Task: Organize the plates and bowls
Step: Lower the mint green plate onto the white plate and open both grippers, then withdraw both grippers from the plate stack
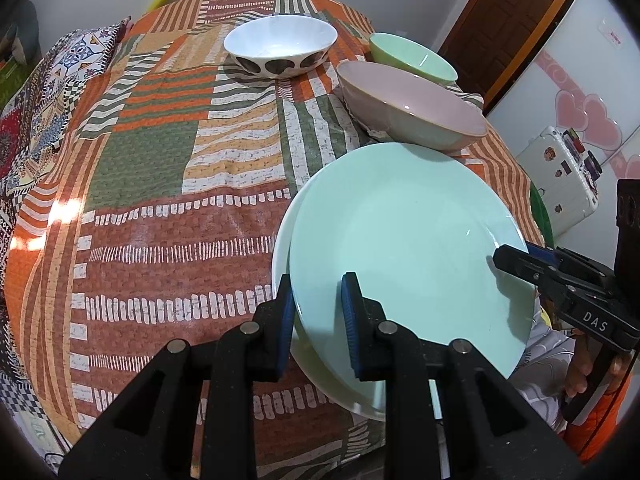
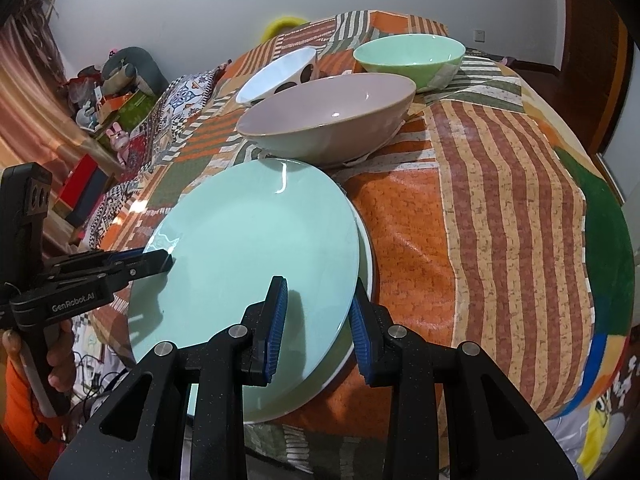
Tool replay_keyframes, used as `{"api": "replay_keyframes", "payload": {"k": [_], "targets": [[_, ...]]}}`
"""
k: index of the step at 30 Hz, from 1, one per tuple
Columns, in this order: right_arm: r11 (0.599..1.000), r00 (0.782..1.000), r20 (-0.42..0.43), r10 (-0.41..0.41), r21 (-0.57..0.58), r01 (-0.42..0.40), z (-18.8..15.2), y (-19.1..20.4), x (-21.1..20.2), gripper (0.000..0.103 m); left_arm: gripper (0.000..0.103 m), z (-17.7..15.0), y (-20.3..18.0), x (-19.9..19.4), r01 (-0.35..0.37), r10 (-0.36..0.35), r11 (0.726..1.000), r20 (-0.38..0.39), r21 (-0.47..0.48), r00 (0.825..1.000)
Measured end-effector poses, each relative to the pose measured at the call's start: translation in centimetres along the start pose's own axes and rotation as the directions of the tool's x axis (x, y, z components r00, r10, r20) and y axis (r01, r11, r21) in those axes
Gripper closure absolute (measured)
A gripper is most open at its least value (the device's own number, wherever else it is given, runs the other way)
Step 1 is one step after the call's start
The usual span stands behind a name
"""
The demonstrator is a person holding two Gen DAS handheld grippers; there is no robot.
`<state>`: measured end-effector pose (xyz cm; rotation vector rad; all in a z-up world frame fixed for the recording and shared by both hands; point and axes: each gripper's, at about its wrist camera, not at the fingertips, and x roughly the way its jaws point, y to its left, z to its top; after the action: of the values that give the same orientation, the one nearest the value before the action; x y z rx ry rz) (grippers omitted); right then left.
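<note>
mint-green plate (image 1: 408,240) lies tilted on top of a paler plate (image 1: 280,248) at the near edge of the bench (image 1: 160,184), its rim lifted on the side nearest the cameras. the left gripper (image 1: 318,320) is narrowed onto the green plate's rim at about 7 o'clock, one blue pad above and one below. the right gripper (image 2: 318,324) pinches the same plate's rim at about 4 o'clock in the same way. both plates carry nothing.

just beyond the plates, at 12 o'clock, sits a wide pink bowl (image 1: 412,108), empty. behind it, towards 1 o'clock, stands a green bowl (image 1: 412,58), also empty, and at 11 o'clock, apart from the others, a white bowl with dark spots (image 1: 280,46), empty too.

a patchwork cloth (image 2: 500,208) of orange, green and cream stripes covers the bench. a person's hand (image 2: 60,364) in an orange sleeve grips a handle. beyond are a white wall (image 2: 200,12), a wooden door (image 1: 508,12) and a white cabinet with pink hearts (image 1: 572,120).
</note>
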<state>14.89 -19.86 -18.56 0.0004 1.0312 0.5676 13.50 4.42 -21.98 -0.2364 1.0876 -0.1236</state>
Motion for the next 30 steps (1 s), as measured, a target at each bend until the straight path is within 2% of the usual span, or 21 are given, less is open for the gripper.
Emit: {"api": "replay_keyframes", "payload": {"k": [18, 20, 25, 30], "targets": [[1.0, 1.0, -0.013, 0.005, -0.01, -0.006, -0.5, -0.4, -1.0, 0.076, 0.08, 0.1, 0.0, 0.1, -0.002, 0.002, 1.0, -0.002, -0.013, 1.0], [0.999, 0.999, -0.007, -0.032, -0.018, 0.032, -0.5, -0.4, -1.2, 0.073, 0.083, 0.1, -0.1, 0.2, -0.02, 0.02, 1.0, 0.0, -0.006, 1.0], [1.0, 1.0, -0.005, -0.02, -0.01, 0.02, -0.4, -0.6, -1.2, 0.073, 0.083, 0.2, -0.3, 0.2, -0.039, 0.039, 0.999, -0.001, 0.001, 0.999], [1.0, 1.0, -0.006, -0.022, -0.011, 0.021, -0.5, -0.4, -1.1, 0.073, 0.082, 0.1, -1.5, 0.1, -0.093, 0.094, 0.994, -0.01, 0.063, 0.996]]}}
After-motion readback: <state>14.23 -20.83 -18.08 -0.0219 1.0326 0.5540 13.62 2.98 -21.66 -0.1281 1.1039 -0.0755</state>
